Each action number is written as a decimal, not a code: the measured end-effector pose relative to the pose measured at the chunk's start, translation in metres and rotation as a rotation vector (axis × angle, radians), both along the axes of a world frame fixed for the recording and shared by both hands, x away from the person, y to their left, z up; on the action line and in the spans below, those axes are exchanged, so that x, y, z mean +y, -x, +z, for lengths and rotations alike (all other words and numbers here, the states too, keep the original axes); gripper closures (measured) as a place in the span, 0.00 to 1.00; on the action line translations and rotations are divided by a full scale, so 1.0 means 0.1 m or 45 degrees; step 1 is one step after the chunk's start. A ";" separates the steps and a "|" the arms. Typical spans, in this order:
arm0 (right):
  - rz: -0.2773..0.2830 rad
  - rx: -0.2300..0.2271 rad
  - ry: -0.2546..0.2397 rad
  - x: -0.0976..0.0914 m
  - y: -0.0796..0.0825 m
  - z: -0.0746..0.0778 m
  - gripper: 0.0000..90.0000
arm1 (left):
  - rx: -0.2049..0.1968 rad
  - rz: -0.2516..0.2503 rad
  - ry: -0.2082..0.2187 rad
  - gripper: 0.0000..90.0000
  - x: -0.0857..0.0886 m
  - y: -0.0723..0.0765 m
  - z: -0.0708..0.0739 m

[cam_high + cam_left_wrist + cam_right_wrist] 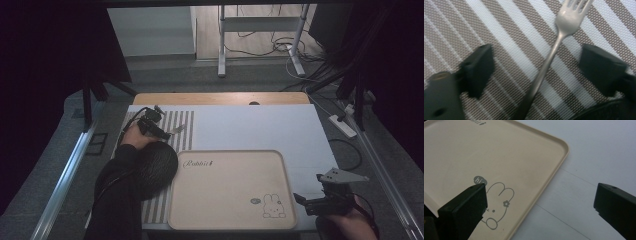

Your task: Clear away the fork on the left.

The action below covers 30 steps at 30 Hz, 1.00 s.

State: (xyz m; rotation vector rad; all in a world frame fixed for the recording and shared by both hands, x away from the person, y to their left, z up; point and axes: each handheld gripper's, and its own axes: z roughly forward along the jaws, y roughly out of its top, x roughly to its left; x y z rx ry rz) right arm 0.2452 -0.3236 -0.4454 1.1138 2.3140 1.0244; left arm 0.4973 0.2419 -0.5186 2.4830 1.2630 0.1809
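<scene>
Your fork (564, 27) is thin brushed metal w/ a slim handle, lying flat on a woven mesh placemat (506, 40) striped brown and white. In the left gripper view the handle runs diagonally from bottom centre up to the tines at the top edge, right between your fingers. The left gripper (536, 72) is spread wide, blocky matte black fingers (477, 70) either side of the handle, not touching it, holding nothing.

In the high view your left gripper (159, 129) sits at centre left over the striped mat (182, 127), forearm in a dark sleeve (125, 195) reaching up from the bottom; the fork (176, 129) shows as a small pale glint just beside the fingers.

The tray (230, 220) is smooth beige plastic, rectangular w/ rounded corners and a low raised rim, printed w/ a line-drawn rabbit (273, 206) and script lettering. It fills the lower middle of the frame on the white counter (260, 125).

Your right gripper (306, 202) hovers at lower right, just off the tray's corner, grey triangular plate (342, 175) on top. In the right gripper view it (540, 202) is wide apart, empty, one finger over the rabbit print (497, 205), the other over bare counter (599, 150).

Beyond the counter: grey floor, metal stand legs (221, 45), loose cables, a power strip (342, 125) at right.
</scene>
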 end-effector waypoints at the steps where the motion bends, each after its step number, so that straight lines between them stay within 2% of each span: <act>1: 0.003 -0.002 0.005 0.00 0.00 0.00 0.00 | -0.001 -0.009 -0.001 0.40 0.01 0.00 0.01; 3: 0.003 -0.003 0.006 0.00 0.00 0.00 0.00 | -0.003 -0.033 -0.006 0.42 0.02 0.01 0.02; 4: 0.003 -0.001 0.005 0.00 0.00 0.00 0.00 | -0.004 -0.051 -0.004 0.53 0.02 0.02 0.03; 6: 0.001 -0.001 0.004 0.00 0.00 0.00 0.00 | -0.003 -0.087 -0.004 0.56 0.02 0.02 0.04; 7: 0.001 0.000 0.004 0.00 0.00 0.00 0.00 | -0.016 -0.120 -0.018 0.73 0.02 0.03 0.05; 9: 0.002 0.000 0.004 0.00 0.00 0.00 0.00 | -0.006 -0.141 0.002 0.74 0.02 0.03 0.05; 10: 0.002 0.000 0.004 0.00 0.00 0.00 0.00 | -0.017 -0.153 -0.008 0.81 0.02 0.04 0.04; 11: 0.002 0.000 0.004 0.00 0.00 0.00 0.00 | -0.021 -0.167 -0.011 0.82 0.02 0.04 0.05; 12: 0.002 0.000 0.004 0.00 0.00 0.00 0.00 | -0.050 -0.201 -0.023 0.92 0.02 0.07 0.04; 13: 0.002 0.000 0.004 0.00 0.00 0.00 0.00 | -0.050 -0.201 -0.023 0.94 0.02 0.07 0.04; 18: 0.003 0.000 0.005 0.00 0.00 0.00 0.00 | -0.065 -0.219 -0.024 0.96 0.02 0.08 0.03; 19: 0.003 -0.002 0.005 0.00 0.01 0.00 0.00 | -0.078 -0.224 -0.008 0.96 0.04 0.08 0.03; 23: 0.000 0.002 0.002 0.00 0.00 0.00 0.00 | -0.078 -0.223 -0.003 0.96 0.05 0.08 0.03; 24: 0.000 0.003 0.000 0.00 0.00 0.00 0.00 | -0.075 -0.224 -0.023 0.96 0.04 0.07 0.04; 26: -0.001 0.002 0.000 0.00 0.00 0.00 0.00 | -0.075 -0.231 -0.029 0.96 0.04 0.06 0.06; 30: -0.003 0.004 0.000 0.00 0.00 0.00 0.00 | -0.102 -0.249 -0.090 0.96 0.04 0.04 0.17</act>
